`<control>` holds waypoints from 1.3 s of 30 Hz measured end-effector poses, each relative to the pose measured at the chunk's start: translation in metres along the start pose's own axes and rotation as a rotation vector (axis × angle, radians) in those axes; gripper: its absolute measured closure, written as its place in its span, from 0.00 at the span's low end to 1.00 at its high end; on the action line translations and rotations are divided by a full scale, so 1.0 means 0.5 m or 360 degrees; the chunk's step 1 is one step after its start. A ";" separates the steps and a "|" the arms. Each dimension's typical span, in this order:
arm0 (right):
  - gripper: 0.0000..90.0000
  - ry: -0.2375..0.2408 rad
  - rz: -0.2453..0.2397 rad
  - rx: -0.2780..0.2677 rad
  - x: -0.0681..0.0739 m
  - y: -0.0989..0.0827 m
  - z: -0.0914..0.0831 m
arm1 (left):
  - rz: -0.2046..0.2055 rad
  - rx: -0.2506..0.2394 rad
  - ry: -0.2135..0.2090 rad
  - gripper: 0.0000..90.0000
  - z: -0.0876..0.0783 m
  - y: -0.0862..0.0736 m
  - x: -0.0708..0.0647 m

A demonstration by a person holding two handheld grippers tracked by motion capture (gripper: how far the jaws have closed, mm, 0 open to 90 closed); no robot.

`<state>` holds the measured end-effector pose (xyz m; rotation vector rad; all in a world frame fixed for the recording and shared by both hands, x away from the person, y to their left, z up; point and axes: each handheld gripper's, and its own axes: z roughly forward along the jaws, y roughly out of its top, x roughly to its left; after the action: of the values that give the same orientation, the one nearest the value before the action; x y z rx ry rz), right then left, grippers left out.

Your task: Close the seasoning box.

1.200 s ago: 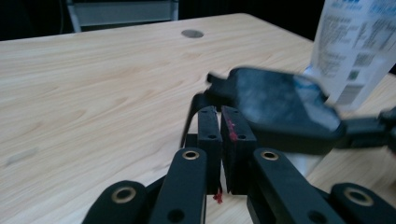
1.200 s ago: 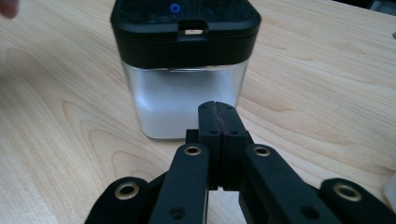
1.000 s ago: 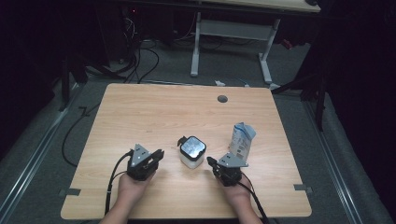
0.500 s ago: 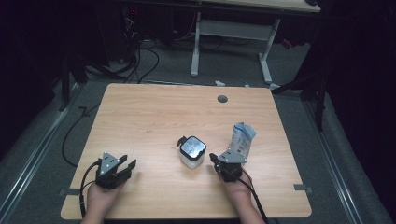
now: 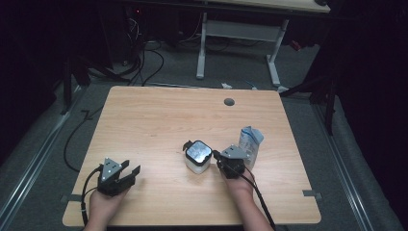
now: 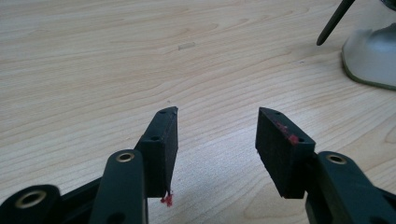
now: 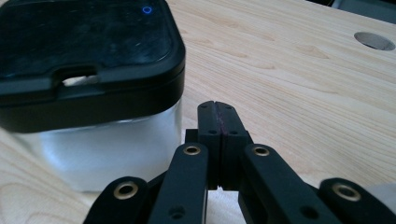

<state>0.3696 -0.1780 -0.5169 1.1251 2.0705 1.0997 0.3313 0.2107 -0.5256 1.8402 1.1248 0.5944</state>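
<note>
A white square container with a black lid [image 5: 197, 155] stands at the middle front of the wooden table [image 5: 168, 120]. My right gripper [image 5: 217, 155] is shut with nothing in it, and its tips lie just right of the container [image 7: 88, 70]. In the right gripper view the jaws [image 7: 218, 109] are pressed together beside the container's wall. My left gripper [image 5: 132, 167] rests near the front left of the table. Its jaws [image 6: 217, 121] have just been opening and stand apart over bare wood with nothing between them. The container's base [image 6: 373, 60] shows far off to the right.
A blue and white carton [image 5: 250, 140] stands upright just behind the right hand. A round cable hole [image 5: 229, 102] sits near the table's far edge. Cables trail from both grippers over the front edge. A desk frame [image 5: 235, 43] stands beyond the table.
The left hand has moved left, away from the container, to the front left of the table, and its jaws have opened. The right gripper has edged forward, closer to the container's side.
</note>
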 end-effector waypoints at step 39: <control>1.00 0.0141 -0.0086 -0.0067 0.071 -0.013 -0.039 | 0.0005 -0.0033 -0.0004 0.55 -0.004 0.000 0.004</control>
<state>0.3339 -0.1575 -0.5147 1.0110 2.1225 1.1809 0.3306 0.2133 -0.5248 1.8250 1.1104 0.6029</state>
